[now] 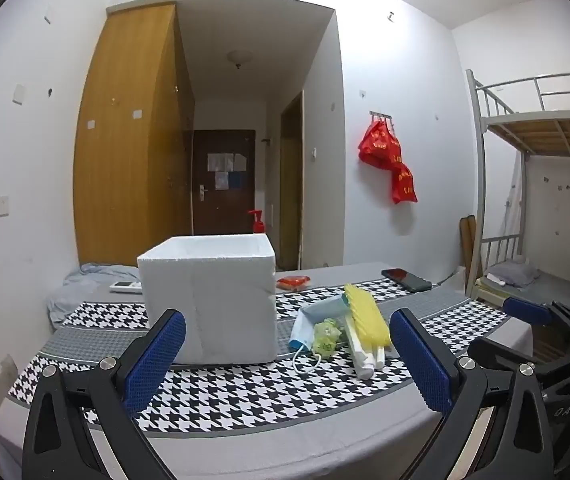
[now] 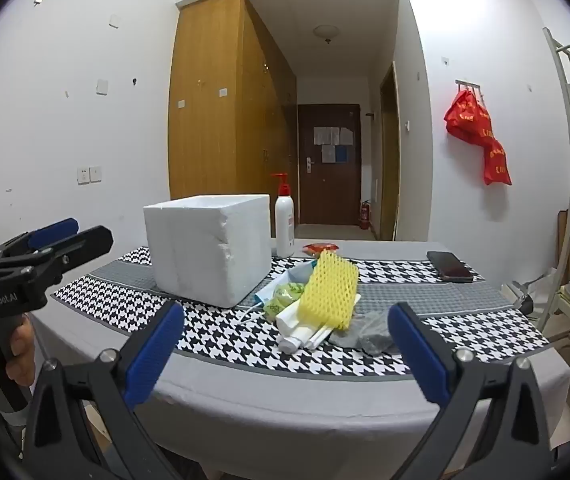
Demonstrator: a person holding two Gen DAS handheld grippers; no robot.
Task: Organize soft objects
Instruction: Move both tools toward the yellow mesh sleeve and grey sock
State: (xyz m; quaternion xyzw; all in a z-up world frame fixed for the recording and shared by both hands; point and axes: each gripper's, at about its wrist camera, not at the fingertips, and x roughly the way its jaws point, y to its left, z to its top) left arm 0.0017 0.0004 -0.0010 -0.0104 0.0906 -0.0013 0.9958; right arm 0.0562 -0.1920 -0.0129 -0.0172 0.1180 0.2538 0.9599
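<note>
A: Where does the left wrist view sit?
B: Low at the table's (image 1: 245,452) near edge, facing the box (image 1: 209,300) almost head-on, close, looking slightly down

A: And the right wrist view?
B: Right of it, a little further from the box (image 2: 209,248), facing the same way. Both share the box, the pile right of it, and the door behind the box
</note>
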